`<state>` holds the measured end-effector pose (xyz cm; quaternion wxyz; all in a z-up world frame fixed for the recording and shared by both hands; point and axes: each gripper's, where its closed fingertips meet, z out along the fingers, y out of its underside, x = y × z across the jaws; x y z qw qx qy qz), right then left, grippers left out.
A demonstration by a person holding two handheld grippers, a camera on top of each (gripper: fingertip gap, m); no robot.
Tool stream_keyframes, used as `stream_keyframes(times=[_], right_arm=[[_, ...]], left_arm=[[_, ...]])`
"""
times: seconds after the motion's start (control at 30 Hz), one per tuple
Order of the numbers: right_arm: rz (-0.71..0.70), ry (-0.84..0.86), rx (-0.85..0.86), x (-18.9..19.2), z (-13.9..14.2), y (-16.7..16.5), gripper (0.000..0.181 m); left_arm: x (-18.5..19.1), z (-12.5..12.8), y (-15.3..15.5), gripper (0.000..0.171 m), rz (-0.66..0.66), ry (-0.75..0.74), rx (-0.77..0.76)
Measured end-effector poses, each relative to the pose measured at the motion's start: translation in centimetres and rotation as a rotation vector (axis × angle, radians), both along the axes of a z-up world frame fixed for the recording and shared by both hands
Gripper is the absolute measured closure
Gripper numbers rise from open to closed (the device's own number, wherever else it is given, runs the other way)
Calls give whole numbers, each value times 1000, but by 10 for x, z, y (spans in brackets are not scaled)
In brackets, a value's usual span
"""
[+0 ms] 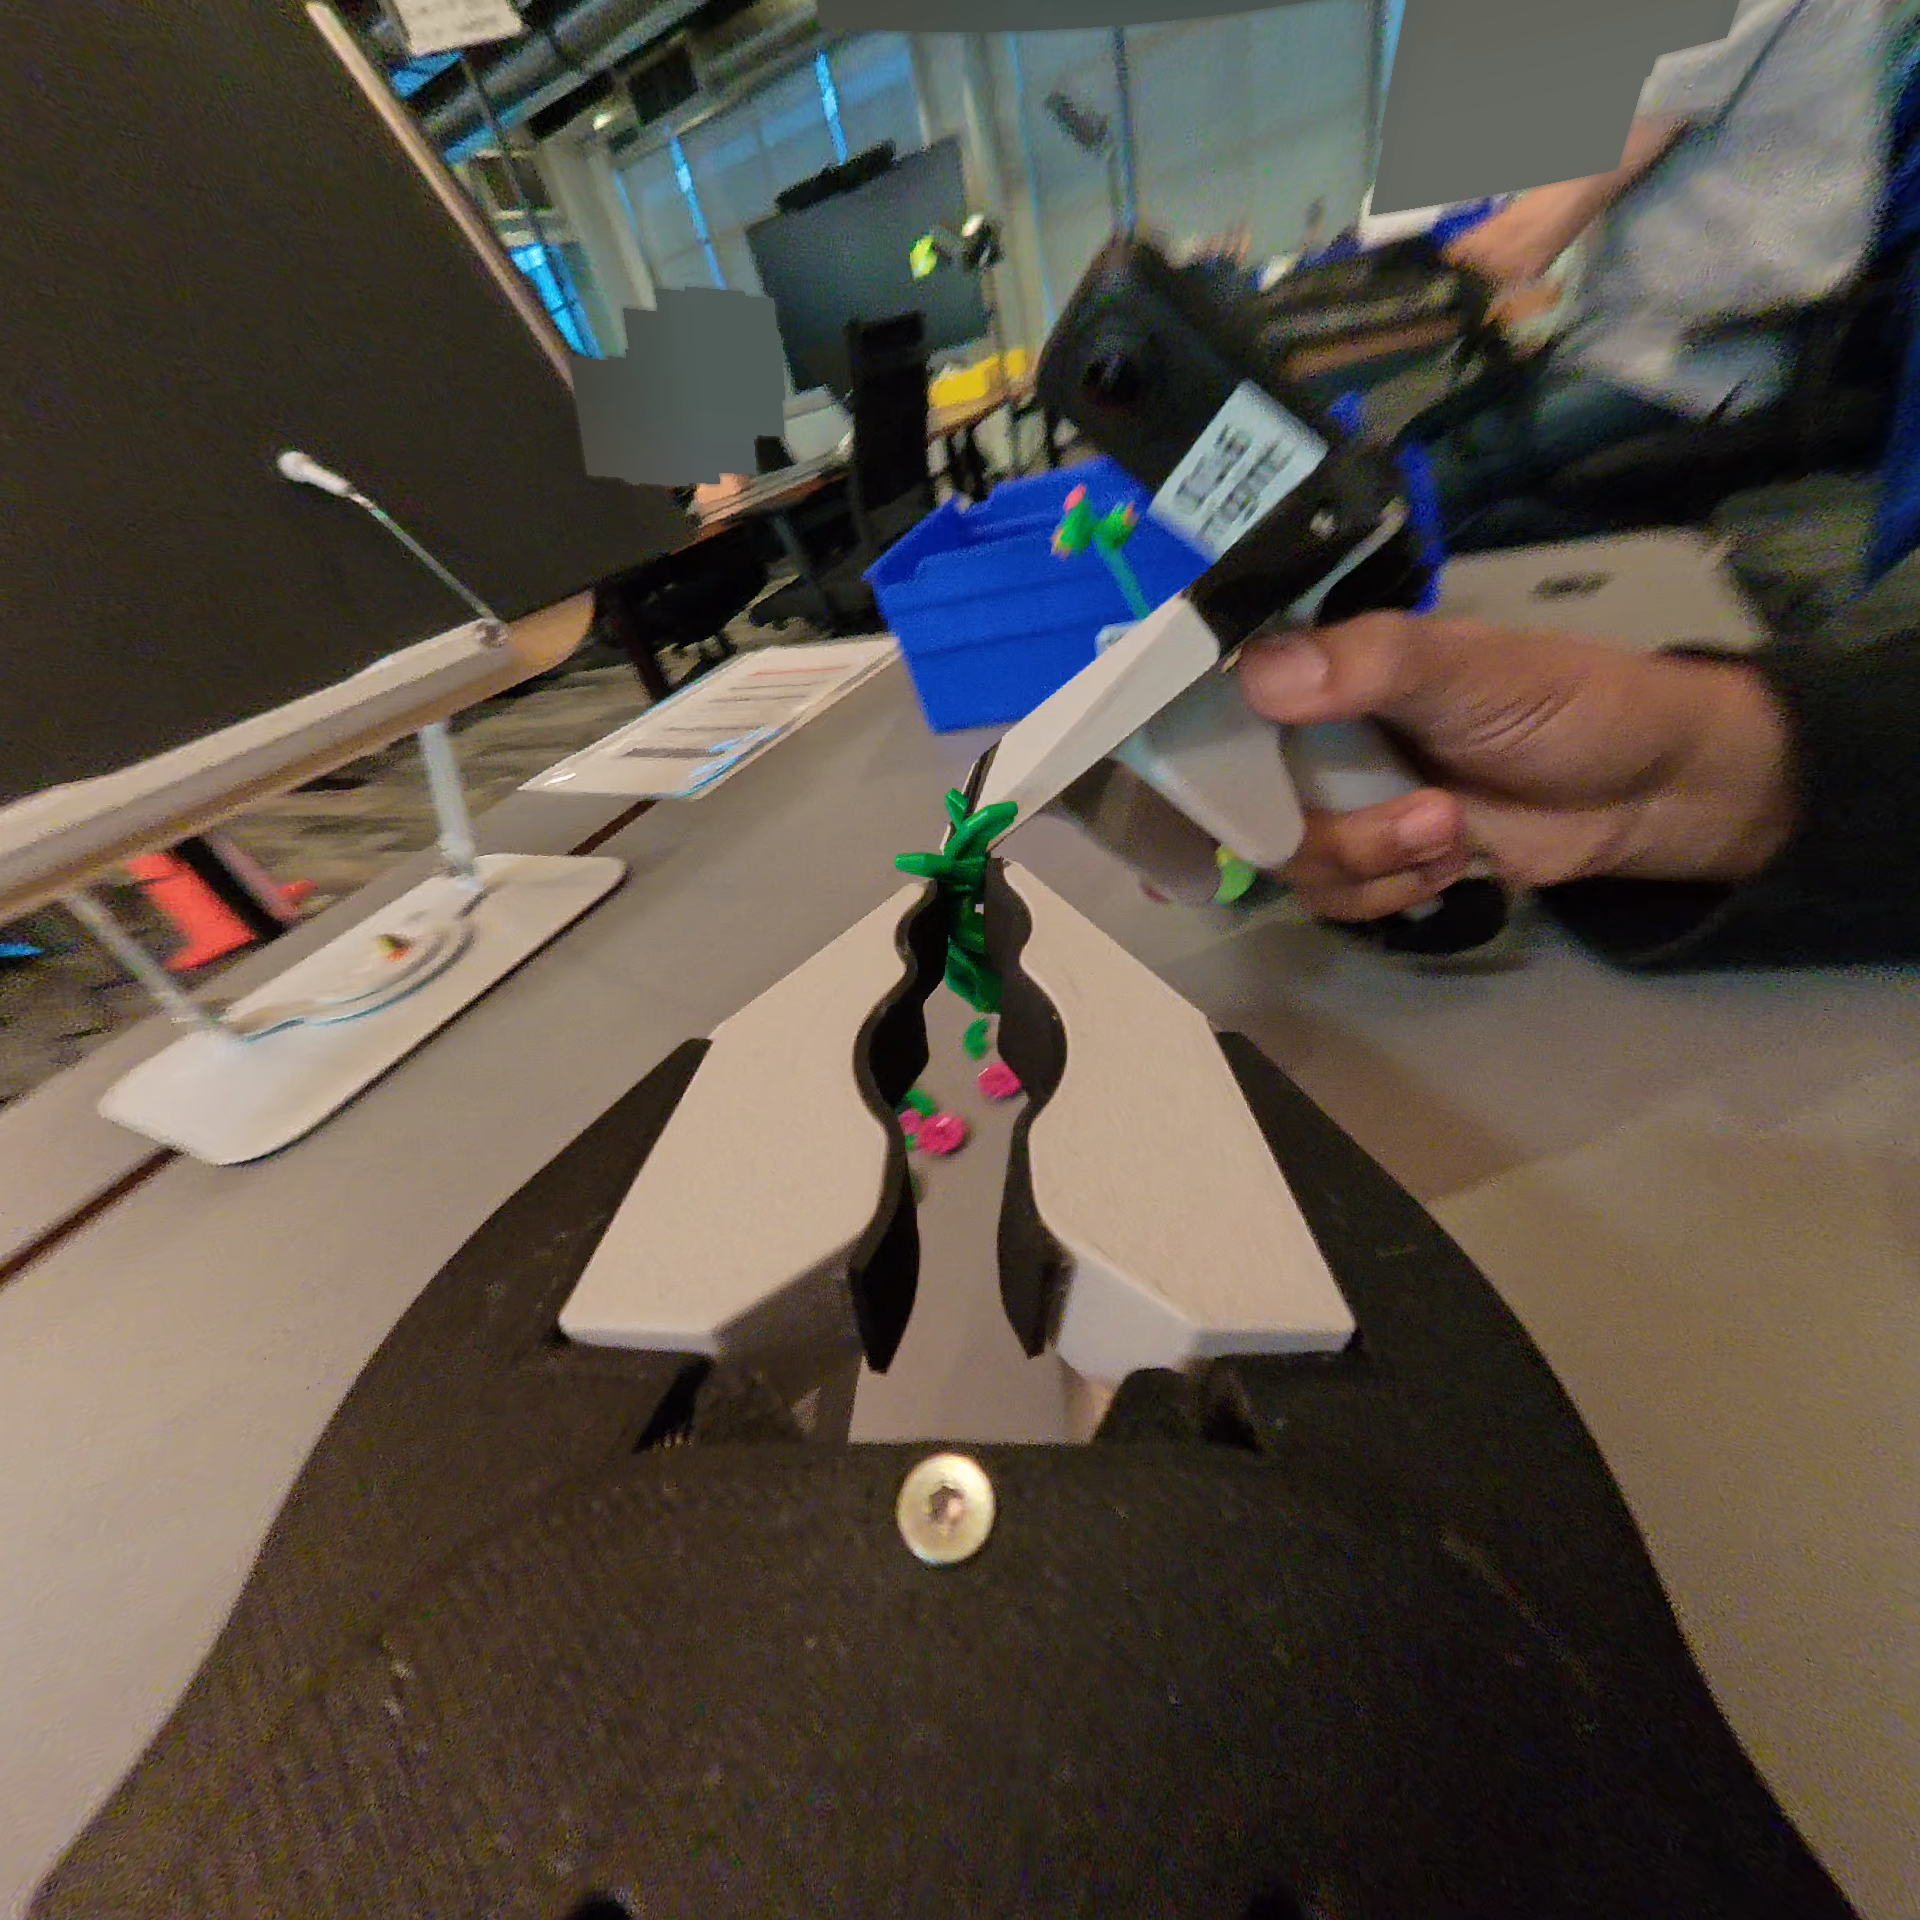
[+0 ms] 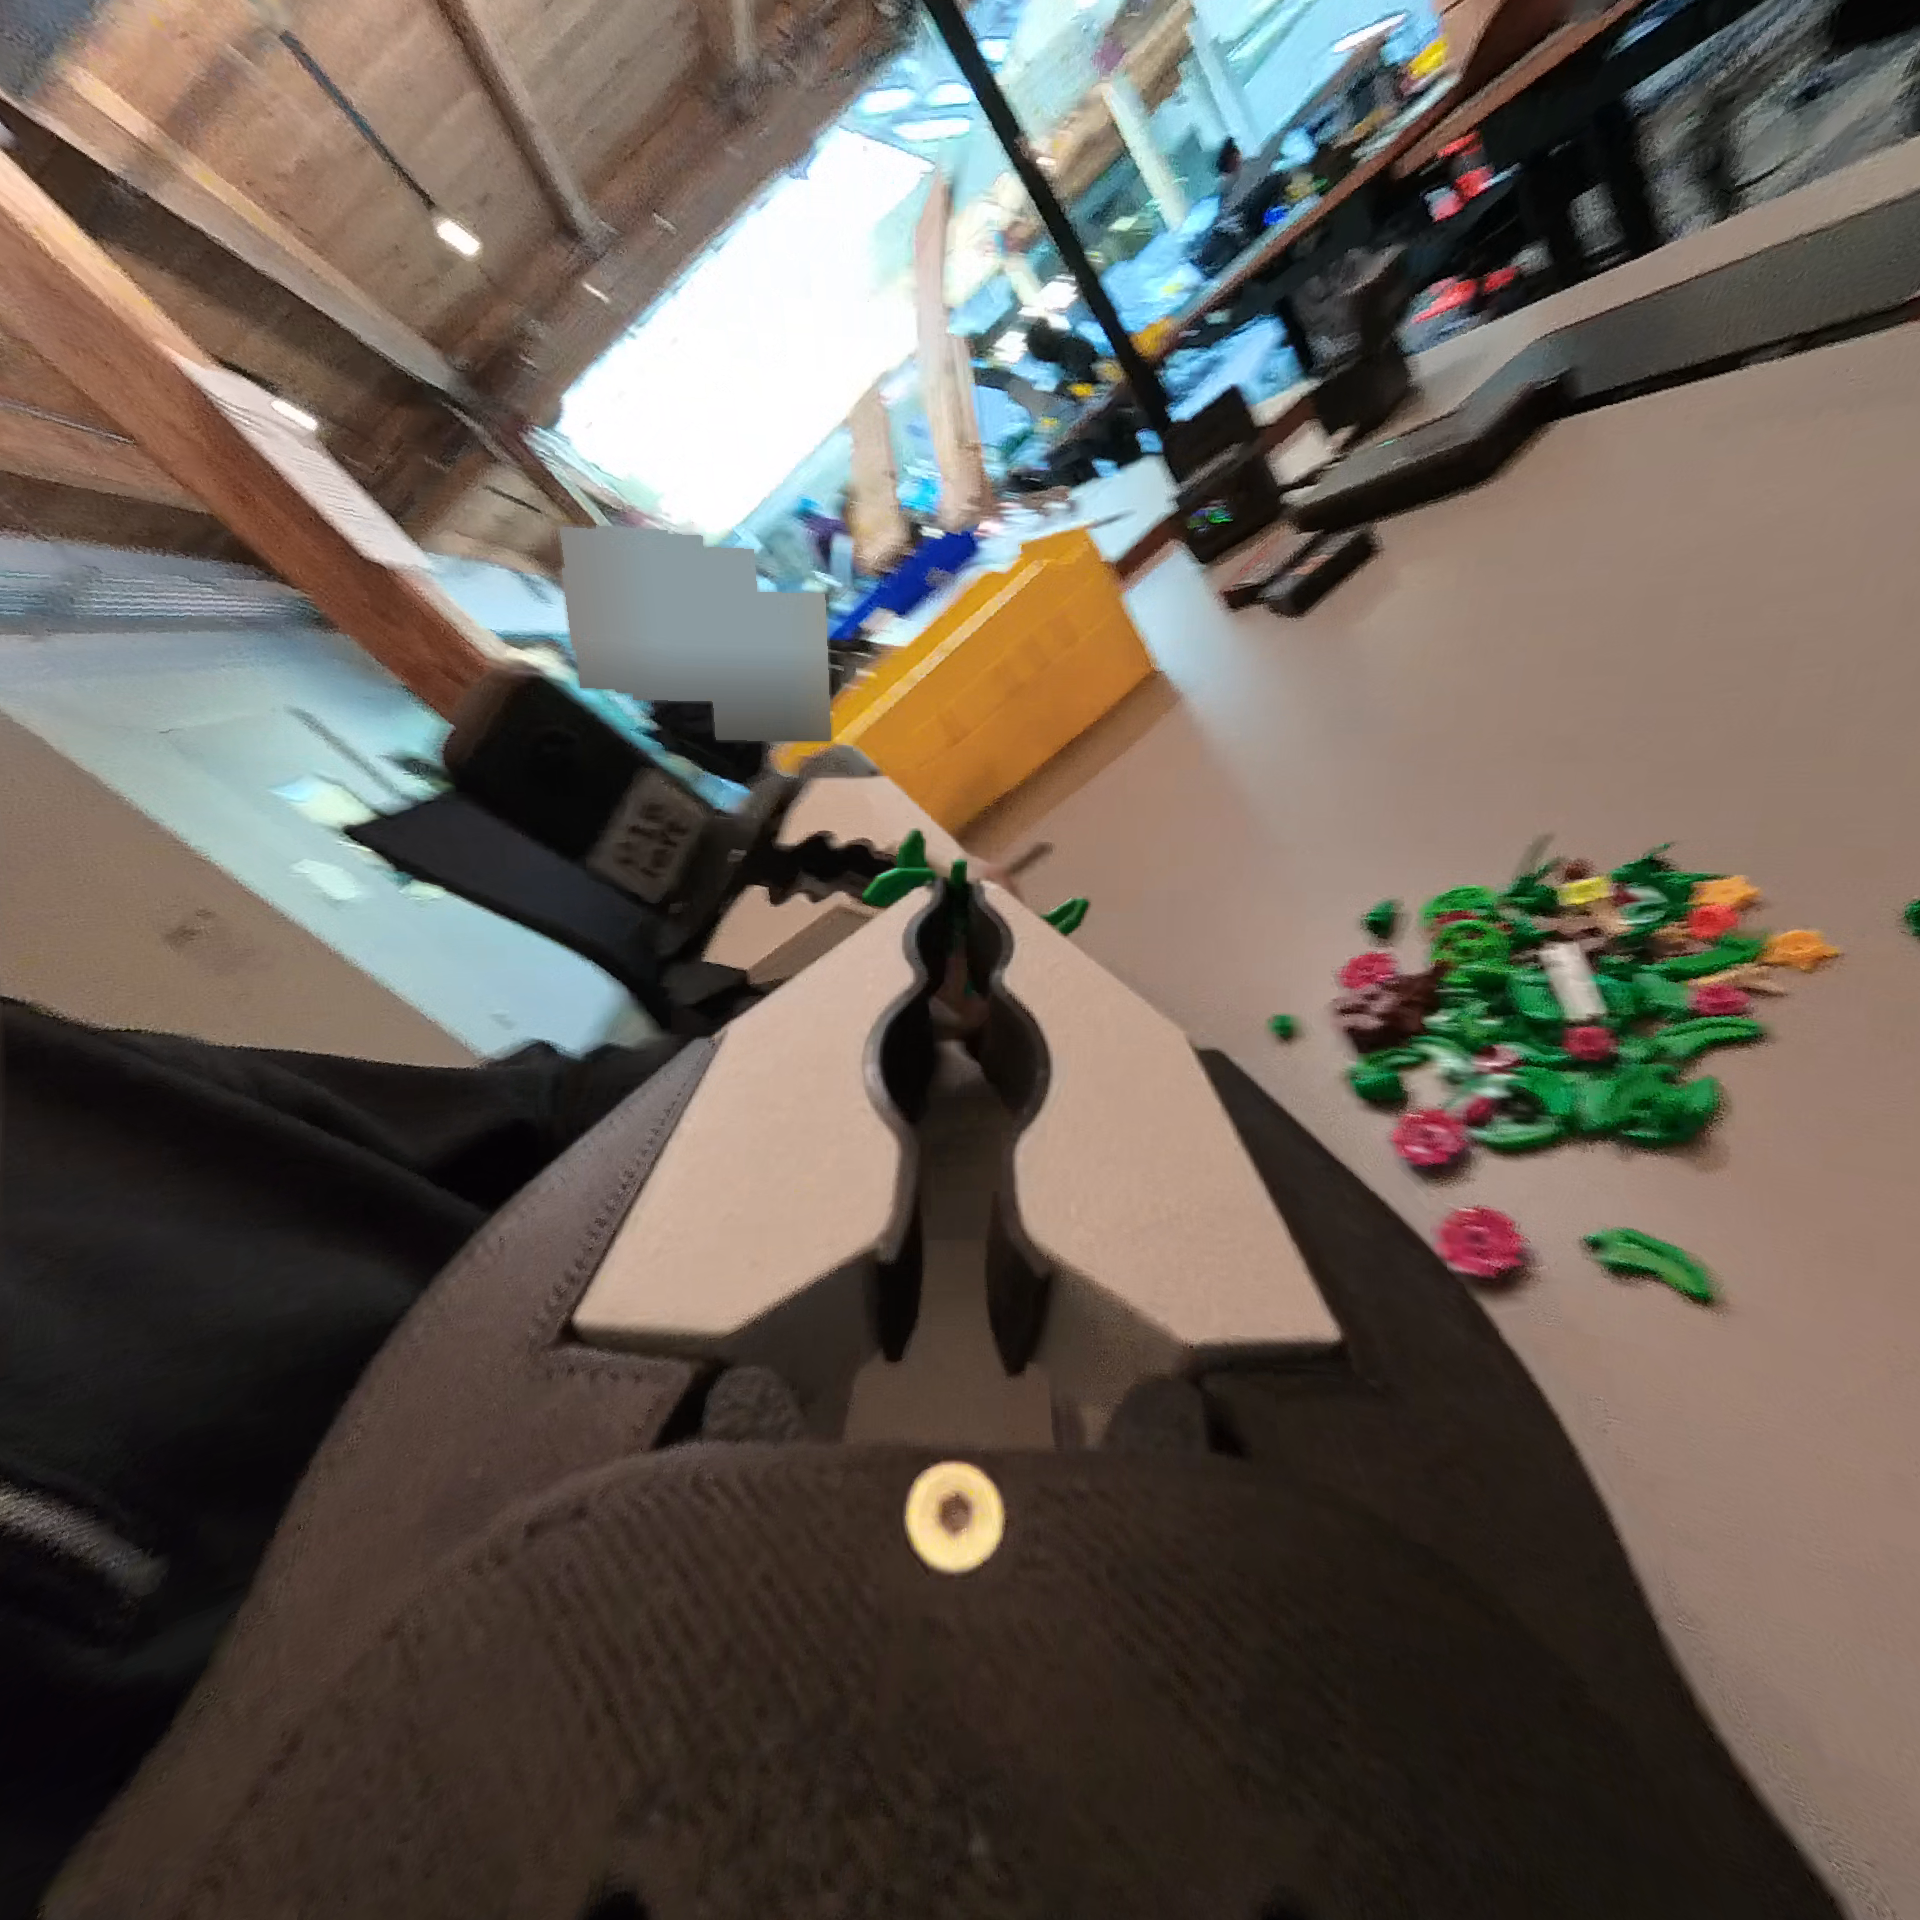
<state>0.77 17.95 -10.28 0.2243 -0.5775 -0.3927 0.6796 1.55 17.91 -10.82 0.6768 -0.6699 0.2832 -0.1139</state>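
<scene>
Both grippers pinch green leafy stem (image 1: 961, 894).

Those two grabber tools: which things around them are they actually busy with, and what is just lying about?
In hand:
- left gripper and right gripper, both pinching the green leafy stem

Lying about:
- pile of green and pink pieces on the table
- blue bin
- yellow bin
- laminated sheet

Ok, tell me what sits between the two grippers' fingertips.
A green leafy plastic stem spans it. The left wrist view shows the left gripper shut on its lower part and the right gripper pinching its top. No bare gap shows.
</scene>
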Motion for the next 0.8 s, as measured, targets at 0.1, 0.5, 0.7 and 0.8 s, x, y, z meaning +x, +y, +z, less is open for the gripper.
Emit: stream_keyframes(times=[0.1, 0.5, 0.7, 0.8], right_arm=[[142, 101, -250, 8, 16, -6, 181], [-73, -126, 8, -6, -23, 15, 181], [-319, -518, 413, -12, -85, 50, 181], [-359, -590, 455, -12, -94, 57, 181]], left_arm=[[8, 16, -7, 169, -141, -238, -65], [-20, 22, -6, 168, -254, -549, -176], [-29, 19, -1, 168, -210, -570, -190], [-27, 15, 1, 168, -201, -563, -210]])
